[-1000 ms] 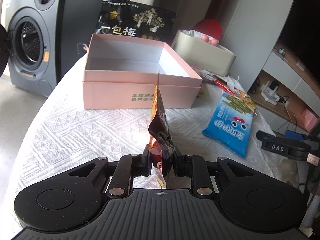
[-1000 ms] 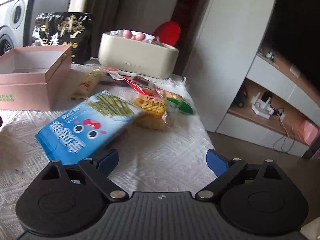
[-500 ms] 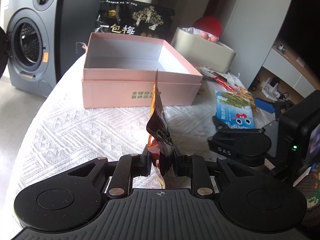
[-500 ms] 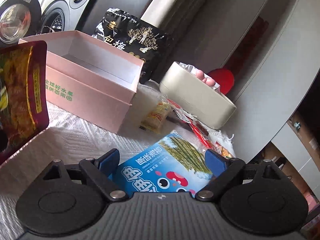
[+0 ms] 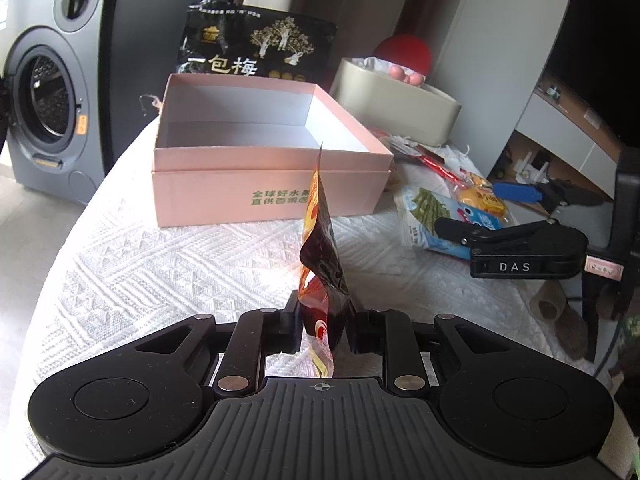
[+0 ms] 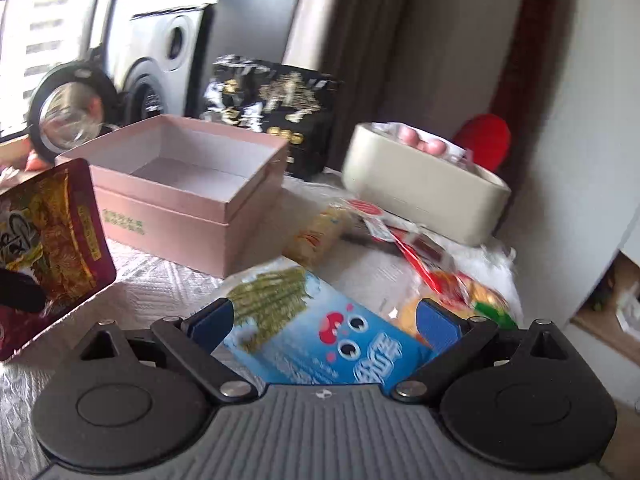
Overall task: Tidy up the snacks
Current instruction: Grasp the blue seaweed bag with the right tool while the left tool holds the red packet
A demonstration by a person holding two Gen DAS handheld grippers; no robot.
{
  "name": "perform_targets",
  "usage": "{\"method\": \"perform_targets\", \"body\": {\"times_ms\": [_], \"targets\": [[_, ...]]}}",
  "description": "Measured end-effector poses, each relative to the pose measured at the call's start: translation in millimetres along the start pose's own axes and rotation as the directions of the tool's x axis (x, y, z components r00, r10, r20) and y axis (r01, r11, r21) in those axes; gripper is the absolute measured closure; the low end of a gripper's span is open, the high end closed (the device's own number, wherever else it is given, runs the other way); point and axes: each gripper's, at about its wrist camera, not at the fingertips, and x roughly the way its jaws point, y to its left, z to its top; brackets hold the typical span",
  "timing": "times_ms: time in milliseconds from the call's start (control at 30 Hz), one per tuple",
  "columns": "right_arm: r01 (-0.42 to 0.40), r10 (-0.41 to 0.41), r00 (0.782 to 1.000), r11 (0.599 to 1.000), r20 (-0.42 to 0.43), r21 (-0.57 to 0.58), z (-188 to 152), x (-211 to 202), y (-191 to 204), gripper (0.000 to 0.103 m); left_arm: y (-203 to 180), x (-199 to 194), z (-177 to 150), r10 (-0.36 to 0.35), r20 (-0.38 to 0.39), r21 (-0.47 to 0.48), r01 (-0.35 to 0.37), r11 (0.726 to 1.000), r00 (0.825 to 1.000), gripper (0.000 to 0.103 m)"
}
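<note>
My left gripper (image 5: pixel 322 320) is shut on the bottom edge of a red and orange snack pouch (image 5: pixel 320 240), which stands upright in front of the open pink box (image 5: pixel 256 192). The same pouch (image 6: pixel 52 232) shows at the left of the right wrist view. My right gripper (image 6: pixel 324 318) hangs low over the blue seaweed snack packet (image 6: pixel 320 332). Its jaws are opening, and the packet lies between the blue pads (image 6: pixel 212 316) without being pressed. From the left wrist view the right gripper (image 5: pixel 476 208) reaches in from the right over the blue packet (image 5: pixel 424 216).
The pink box (image 6: pixel 180 216) is empty inside. Behind it stand a black plum bag (image 6: pixel 272 108) and a beige tub (image 6: pixel 420 196). Loose yellow and red snacks (image 6: pixel 320 228) lie between box and tub. A washing machine (image 5: pixel 44 108) stands past the table's left edge.
The right gripper swung in from the right and rolled, coming down over the blue packet with its fingers astride it. The left gripper and its pouch stayed put.
</note>
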Motion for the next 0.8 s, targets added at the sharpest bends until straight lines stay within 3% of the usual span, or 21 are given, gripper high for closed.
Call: {"method": "perform_targets", "body": {"times_ms": [100, 267, 400, 500, 533, 667, 733, 800], "targets": [[-0.145, 0.144, 0.988, 0.989, -0.055, -0.014, 9.1, 16.8, -20.2, 0.005, 3.2, 0.0, 1.2, 0.007, -0.004, -0.008, -0.007, 1.0, 1.0, 0.078], [-0.241, 0.262, 0.96, 0.953, -0.102, 0.183, 6.7, 25.8, -57.8, 0.005, 6.4, 1.1, 2.8, -0.001, -0.01, -0.021, 0.001, 1.0, 1.0, 0.078], [-0.297, 0.339, 0.932, 0.918, -0.13, 0.262, -11.0, 8.4, -51.1, 0.005, 6.8, 2.4, 4.0, -0.001, -0.012, -0.024, 0.001, 1.0, 1.0, 0.078], [-0.368, 0.404, 0.906, 0.899, -0.125, 0.236, -16.5, -13.5, -35.6, 0.005, 7.2, 3.5, 4.0, 0.005, -0.015, -0.026, -0.006, 1.0, 1.0, 0.078], [-0.375, 0.405, 0.907, 0.902, -0.117, 0.214, -16.9, -21.1, -30.4, 0.005, 7.5, 3.8, 3.9, 0.008, -0.016, -0.027, -0.009, 1.0, 1.0, 0.078], [-0.291, 0.289, 0.956, 0.956, -0.051, -0.029, -15.3, -44.8, 0.6, 0.005, 9.4, 4.0, 3.7, 0.008, -0.023, -0.038, -0.009, 0.999, 1.0, 0.078], [-0.265, 0.262, 0.964, 0.942, -0.04, -0.207, -17.9, -46.2, 19.7, 0.005, 9.9, 3.8, 3.8, 0.009, -0.027, -0.041, -0.01, 0.999, 1.0, 0.078], [-0.25, 0.244, 0.968, 0.899, -0.064, -0.358, -21.4, -41.2, 36.3, 0.005, 10.7, 3.3, 3.4, 0.009, -0.03, -0.044, -0.01, 0.999, 1.0, 0.078]]}}
